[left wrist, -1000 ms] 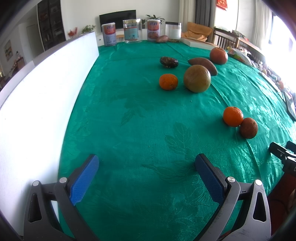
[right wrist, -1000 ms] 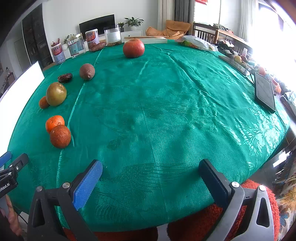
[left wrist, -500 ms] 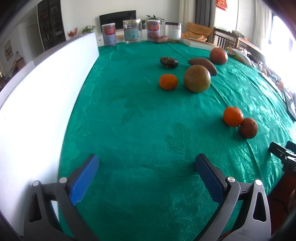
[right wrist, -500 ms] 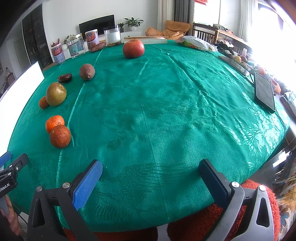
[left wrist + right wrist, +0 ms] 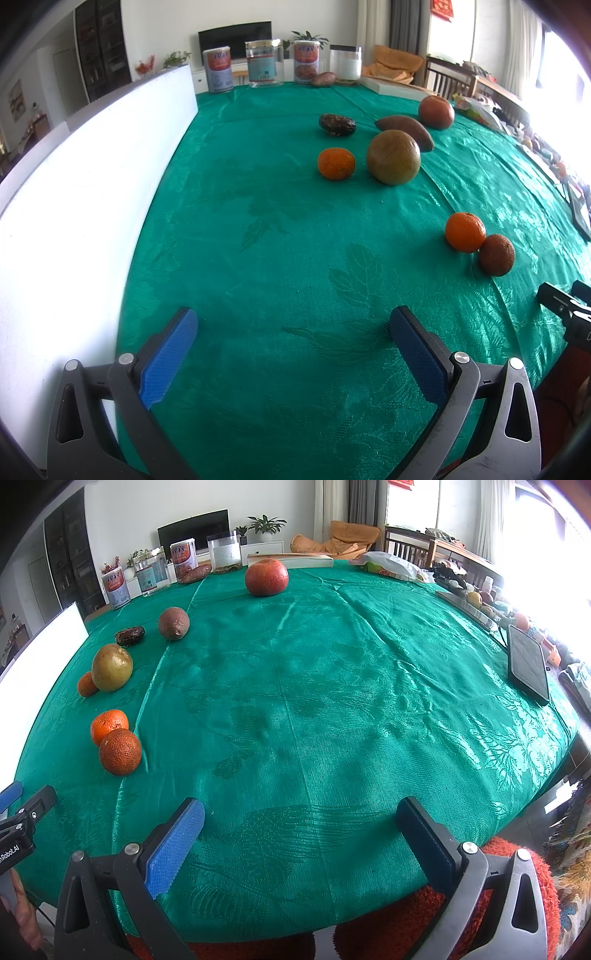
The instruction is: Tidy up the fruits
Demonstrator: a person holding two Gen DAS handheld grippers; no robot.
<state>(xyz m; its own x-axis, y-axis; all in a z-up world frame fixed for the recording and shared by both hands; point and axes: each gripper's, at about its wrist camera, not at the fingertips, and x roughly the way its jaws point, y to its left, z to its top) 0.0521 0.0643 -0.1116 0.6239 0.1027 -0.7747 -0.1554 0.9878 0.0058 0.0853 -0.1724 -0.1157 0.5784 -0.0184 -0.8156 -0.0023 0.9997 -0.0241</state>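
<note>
Left view: left gripper (image 5: 293, 328) spread wide, empty; oranges (image 5: 464, 232) lie well ahead on the cloth (image 5: 258, 258). Right view: right gripper (image 5: 301, 818) likewise agape, empty; round fruit may roll if nudged off-centre.

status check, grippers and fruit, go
Left gripper open, empty. Right gripper open, empty. Fruits loose on green tablecloth; nearest the rough orange fruit touching a tangerine. Nothing blocking.

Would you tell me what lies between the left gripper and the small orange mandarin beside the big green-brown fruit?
Only bare green tablecloth, as the left wrist view shows.
</note>
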